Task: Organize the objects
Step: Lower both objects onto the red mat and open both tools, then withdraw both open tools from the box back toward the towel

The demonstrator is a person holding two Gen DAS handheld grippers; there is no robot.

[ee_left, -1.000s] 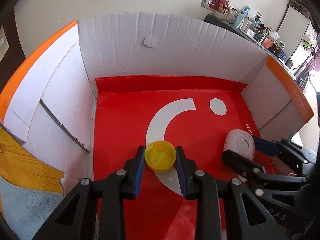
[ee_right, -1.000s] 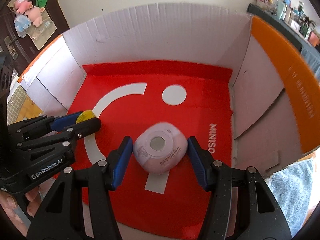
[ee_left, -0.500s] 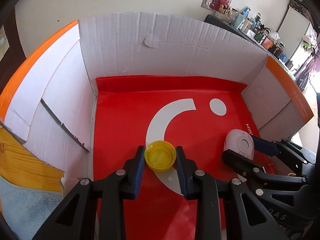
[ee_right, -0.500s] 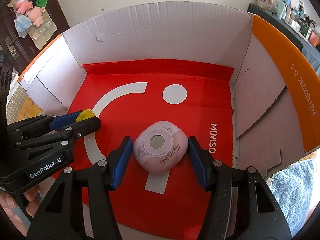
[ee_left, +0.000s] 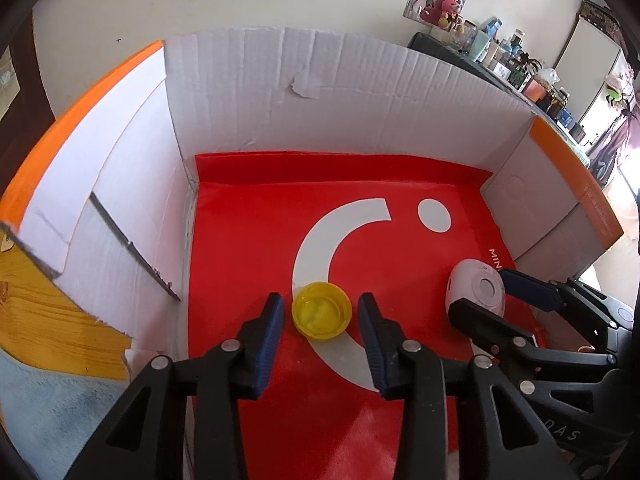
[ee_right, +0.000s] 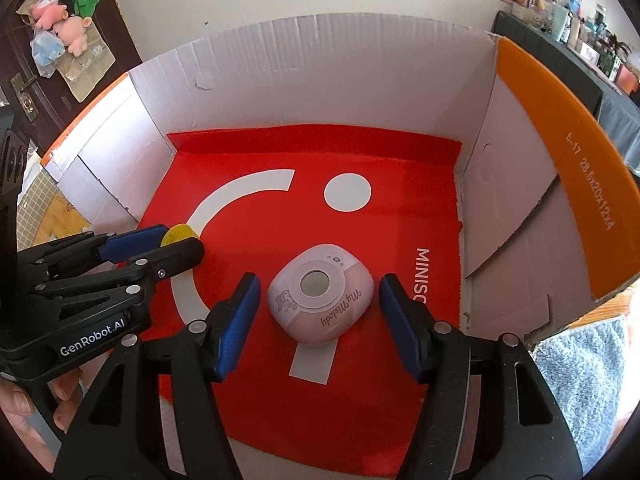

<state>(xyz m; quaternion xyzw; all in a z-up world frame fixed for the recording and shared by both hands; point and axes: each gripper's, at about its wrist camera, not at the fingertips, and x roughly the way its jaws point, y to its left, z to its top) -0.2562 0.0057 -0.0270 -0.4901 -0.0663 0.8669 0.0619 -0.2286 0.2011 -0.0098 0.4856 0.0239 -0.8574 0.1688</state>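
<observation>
**Both claws let go inside the box**

The cardboard box [ee_right: 320, 80] w/ its red liner [ee_right: 380, 232] fills both views, same spot as a sec ago. My two claws sit side by side low over the liner, neither shifted.

My right claw [ee_right: 320, 300] — jaws have just been opening; blue pads now stand clear of the pink case [ee_right: 320, 296] on both sides, where before they sat right against it. Case lies flat on the liner between them, window up, no longer blurred.

My left claw [ee_left: 322, 316] — jaws also just been opening, narrower gap. The yellow cap [ee_left: 322, 315] rests open side up on the white arc between the pads, a thin slice of red showing each side; earlier they pinched it.
</observation>
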